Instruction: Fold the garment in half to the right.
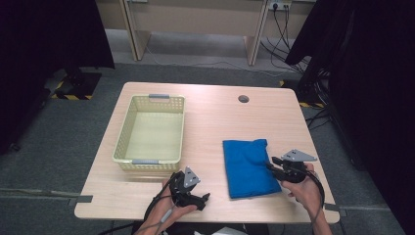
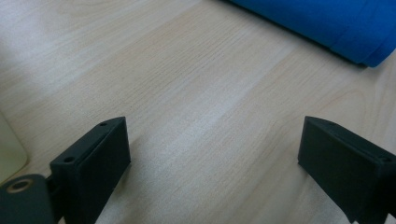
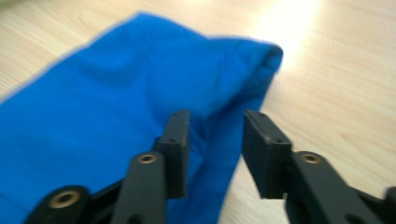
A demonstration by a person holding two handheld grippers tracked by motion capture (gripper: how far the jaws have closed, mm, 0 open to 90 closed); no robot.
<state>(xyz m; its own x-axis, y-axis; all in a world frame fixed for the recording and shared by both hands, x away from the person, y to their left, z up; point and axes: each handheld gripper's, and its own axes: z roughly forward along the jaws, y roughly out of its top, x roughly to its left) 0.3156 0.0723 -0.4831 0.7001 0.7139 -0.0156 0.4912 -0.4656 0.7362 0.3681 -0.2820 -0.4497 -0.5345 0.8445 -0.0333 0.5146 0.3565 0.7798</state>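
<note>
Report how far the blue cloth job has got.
Done: the blue cloth lies folded into a neat rectangle on the table. In hand: the right gripper sits at the cloth's right edge, jaws parted a little with nothing pinched between them; the left gripper waits wide open over bare wood. Left: the basket holds nothing, so the cloth probably goes in there next.

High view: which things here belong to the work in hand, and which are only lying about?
Belong to the work:
- folded blue cloth
- right tongs, open at the cloth's edge
- yellow basket, probably

Lying about:
- left tongs, open over bare table
- cable hole
</note>
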